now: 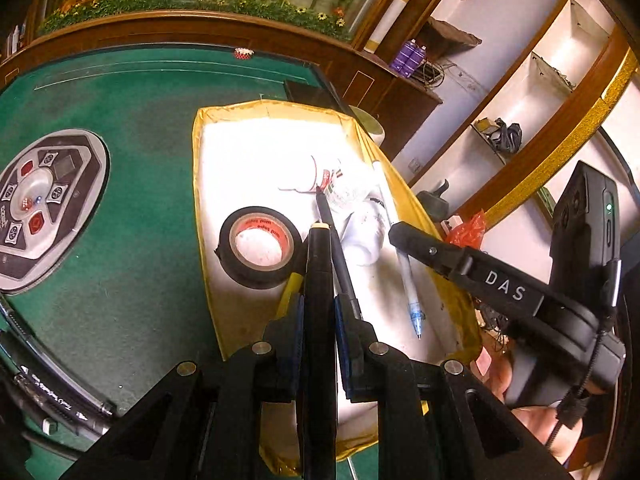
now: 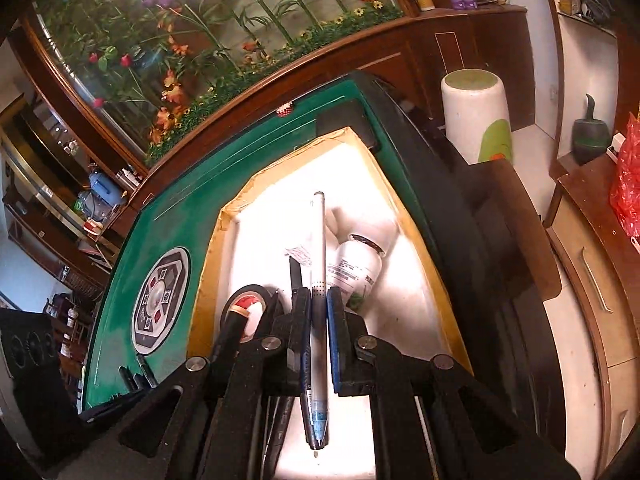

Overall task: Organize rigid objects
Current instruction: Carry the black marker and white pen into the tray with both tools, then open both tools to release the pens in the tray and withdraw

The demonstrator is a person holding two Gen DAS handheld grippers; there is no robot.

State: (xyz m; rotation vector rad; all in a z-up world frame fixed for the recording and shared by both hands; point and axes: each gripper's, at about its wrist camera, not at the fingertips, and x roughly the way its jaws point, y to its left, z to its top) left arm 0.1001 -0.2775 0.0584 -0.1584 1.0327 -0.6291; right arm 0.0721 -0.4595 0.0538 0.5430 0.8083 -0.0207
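Setting: green desk (image 1: 120, 152) carrying a shallow white tray with a yellow rim (image 1: 197, 184); round control panel (image 1: 40, 208) set into the felt to the tray's left.
Left gripper (image 1: 320, 240): jaws clenched on a dark marker (image 1: 319, 280), its pale-ringed end pointing forward over the tray.
Right gripper (image 2: 319, 300): jaws clenched on a slim grey pen (image 2: 319, 240), gripped near mid-barrel, blue-tinted tip trailing back toward the camera; seen from the left wrist as a black arm lettered DAS, held in a hand (image 1: 532, 408).
Tray contents: roll of black tape (image 1: 258, 246) lying flat near the left wall; white bottle (image 2: 356, 268) on its side near the middle; thin black pen (image 1: 332, 224) lying just beside the marker; a yellow stick (image 1: 290, 292) partly hidden by the left jaws.
Position of held items: both above the tray, not resting on its floor.
Handling, marker: stiff, light, round and smooth; likely to swivel if gripped near one end, so best held across the barrel's middle.
Handling, grey pen: thin, rigid, slippery; present grip near centre judged stable; tip fragile, best laid down flat.
Handling, tape: light, firm ring; best pinched across its wall.
Stage: judged mid-task, two items about to be set down.
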